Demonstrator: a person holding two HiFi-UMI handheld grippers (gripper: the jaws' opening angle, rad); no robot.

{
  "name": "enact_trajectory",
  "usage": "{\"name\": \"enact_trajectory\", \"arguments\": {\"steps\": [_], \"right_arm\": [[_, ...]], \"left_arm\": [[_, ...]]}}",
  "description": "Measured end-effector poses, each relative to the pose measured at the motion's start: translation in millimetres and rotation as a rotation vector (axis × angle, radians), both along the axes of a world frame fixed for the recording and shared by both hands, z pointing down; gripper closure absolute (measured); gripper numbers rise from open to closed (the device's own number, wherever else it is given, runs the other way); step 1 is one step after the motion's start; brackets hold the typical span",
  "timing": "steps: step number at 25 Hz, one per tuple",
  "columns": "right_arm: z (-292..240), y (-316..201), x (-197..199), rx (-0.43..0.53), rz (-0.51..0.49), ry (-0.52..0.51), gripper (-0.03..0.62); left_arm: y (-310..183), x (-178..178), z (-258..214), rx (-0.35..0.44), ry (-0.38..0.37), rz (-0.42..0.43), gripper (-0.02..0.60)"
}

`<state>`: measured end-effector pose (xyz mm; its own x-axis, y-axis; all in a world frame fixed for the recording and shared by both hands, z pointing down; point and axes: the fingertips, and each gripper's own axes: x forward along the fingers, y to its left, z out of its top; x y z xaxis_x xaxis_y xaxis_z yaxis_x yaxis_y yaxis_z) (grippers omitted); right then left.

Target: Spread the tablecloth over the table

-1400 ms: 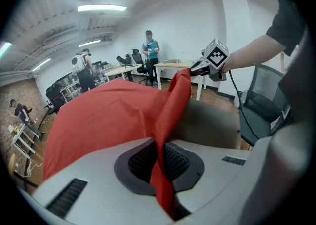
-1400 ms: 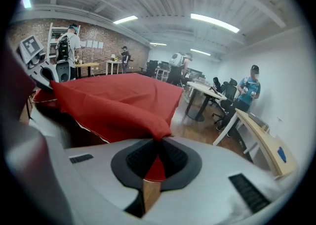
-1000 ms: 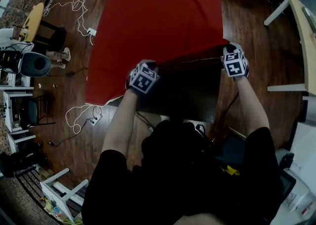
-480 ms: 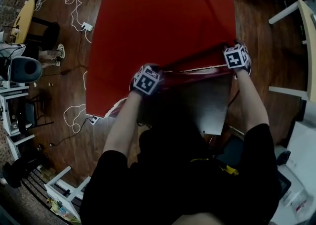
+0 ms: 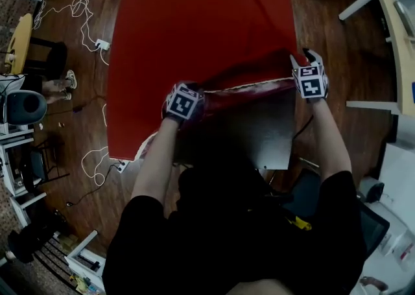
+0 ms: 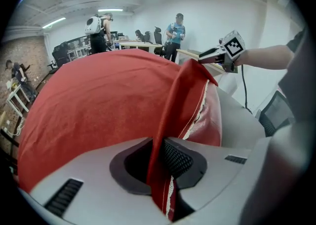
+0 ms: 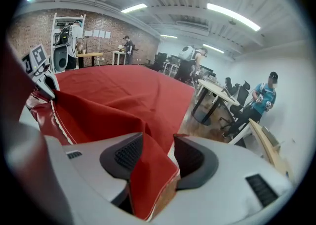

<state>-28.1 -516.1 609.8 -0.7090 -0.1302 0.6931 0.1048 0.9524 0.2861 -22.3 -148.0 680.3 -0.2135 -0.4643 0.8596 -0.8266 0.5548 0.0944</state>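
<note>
Far end of tablecloth (image 5: pixel 194 28) off-frame

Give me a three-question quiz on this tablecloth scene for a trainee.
1. Pick one: the tablecloth is A blue, B red, C white.
2. True or false: the tablecloth covers the whole table.
3. In a few words: what lies between the jaws of the right gripper?

Key
1. B.
2. False: the near end is bare.
3. The tablecloth's edge; those jaws stand apart and have just been opening.
</note>
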Motion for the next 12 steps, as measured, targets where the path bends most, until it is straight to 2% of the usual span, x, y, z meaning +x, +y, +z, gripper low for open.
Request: {"name": "enact_trajectory", "arguments": {"steps": [4, 6, 9, 12], "right_arm": [[-28.9, -50.2, 18.5, 0.031, 0.129, -0.026, 0.388], [-40.5, -65.8, 31.2, 0.017, 0.164, -0.039, 0.453], [-41.7, -47.3, 45.5, -0.037, 0.079, -0.046, 0.451], [-22.3, 6.8, 56.0, -0.06, -0.087, -0.027, 0.453]], "left_arm": [[4.1, -11.7, -19.0, 0.023, -0.039, -0.079, 0.545], [0.5, -9.6, -27.6, 0.032, -0.056, -0.08, 0.545], [0.1, -7.1, -29.3, 0.005, -0.093, -0.075, 0.545], [4.1, -7.3, -27.1, -0.017, -0.103, -0.087, 0.545]]}}
